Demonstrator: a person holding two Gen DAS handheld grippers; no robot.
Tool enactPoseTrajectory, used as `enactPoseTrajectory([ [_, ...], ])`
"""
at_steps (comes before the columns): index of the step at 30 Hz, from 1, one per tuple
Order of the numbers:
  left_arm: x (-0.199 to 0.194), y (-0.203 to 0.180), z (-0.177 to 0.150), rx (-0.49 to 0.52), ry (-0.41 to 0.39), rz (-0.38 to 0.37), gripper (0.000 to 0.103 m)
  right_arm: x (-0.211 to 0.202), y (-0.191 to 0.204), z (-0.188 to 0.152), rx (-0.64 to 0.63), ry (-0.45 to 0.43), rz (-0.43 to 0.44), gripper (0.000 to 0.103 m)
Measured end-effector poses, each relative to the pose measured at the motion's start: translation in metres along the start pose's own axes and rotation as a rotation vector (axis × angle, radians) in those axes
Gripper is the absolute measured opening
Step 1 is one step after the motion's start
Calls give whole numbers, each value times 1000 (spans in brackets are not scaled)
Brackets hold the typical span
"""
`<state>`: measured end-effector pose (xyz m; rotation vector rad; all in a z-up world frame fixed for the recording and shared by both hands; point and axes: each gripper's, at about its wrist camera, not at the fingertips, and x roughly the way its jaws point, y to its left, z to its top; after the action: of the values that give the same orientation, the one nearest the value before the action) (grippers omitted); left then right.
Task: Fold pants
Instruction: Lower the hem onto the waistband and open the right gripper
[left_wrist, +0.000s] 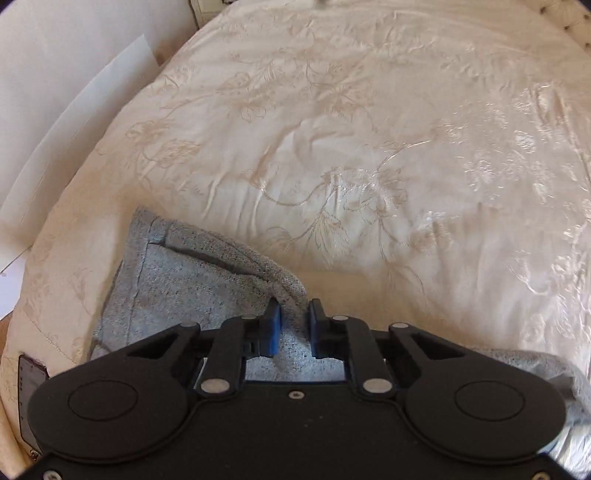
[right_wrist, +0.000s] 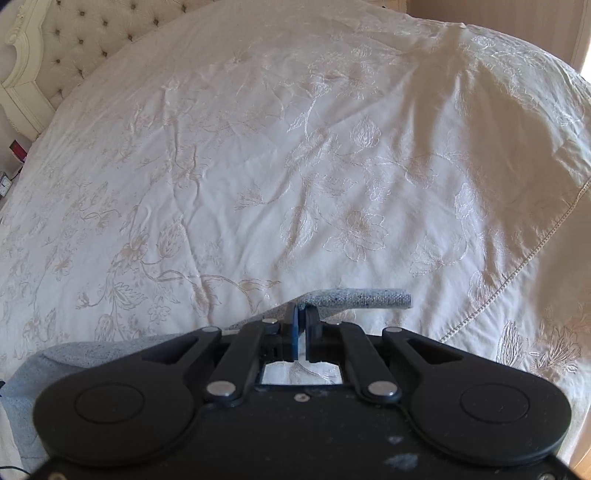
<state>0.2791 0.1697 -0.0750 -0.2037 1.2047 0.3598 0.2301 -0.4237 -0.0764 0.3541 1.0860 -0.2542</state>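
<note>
Left gripper: my left gripper (left_wrist: 294, 314) points steeply down at the bed, and its blue-padded jaws are clamped on a thick bunched fold of the grey sweatpants (left_wrist: 177, 288). The fabric fills the gap between the pads, so they stand a little apart.

Right gripper: my right gripper (right_wrist: 302, 317) has its jaws nearly together, pinching a thin edge of the same pants (right_wrist: 354, 297). A rolled hem sticks out from the tips toward 3 o'clock.

Pants, left wrist view: the grey marl knit fans out from the jaws toward 9 and 10 o'clock, with a seam line and a folded-over band on top. More of it trails under the gripper body to the 4 o'clock corner.

Pants, right wrist view: the cloth runs from the jaws down toward 8 o'clock, behind the gripper body, to the lower left edge of the frame.

Bedspread: cream, with embroidered flowers and vines (left_wrist: 369, 147). It lies under the pants and fills most of both views, wrinkled and catching bright sunlight at 3 o'clock in the left view.

Headboard: tufted and buttoned, in a cream carved frame (right_wrist: 74, 33), at 10 to 11 o'clock in the right view.

Bedside: a small red object (right_wrist: 17, 150) at 9 o'clock in the right view, too small for me to name.

Floor side: white panels (left_wrist: 74, 110) at 9 to 10 o'clock in the left view, beside the bed edge.
</note>
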Motion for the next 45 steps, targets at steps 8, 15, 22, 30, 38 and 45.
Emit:
enactPoseTrajectory([
  [8,-51,40,-87,6,-7,-50,18,-25,-37,-46,-3,47,-29,4],
  [15,-27,56,-158,-44,151,-25,18,-13,-67,-93,52,125,-73,4],
  [22,-2,58,-190,-34,226,14,18,-12,-72,-116,46,132,-105,2],
  [30,-28,67,-164,-42,188,-36,17,-18,-82,-133,32,106,-114,2],
  [38,-29,68,-168,-32,213,-17,18,-19,-98,-146,-7,145,-86,2],
  [45,5,41,-186,27,266,107,22,-5,-102,-155,-45,190,-70,4],
])
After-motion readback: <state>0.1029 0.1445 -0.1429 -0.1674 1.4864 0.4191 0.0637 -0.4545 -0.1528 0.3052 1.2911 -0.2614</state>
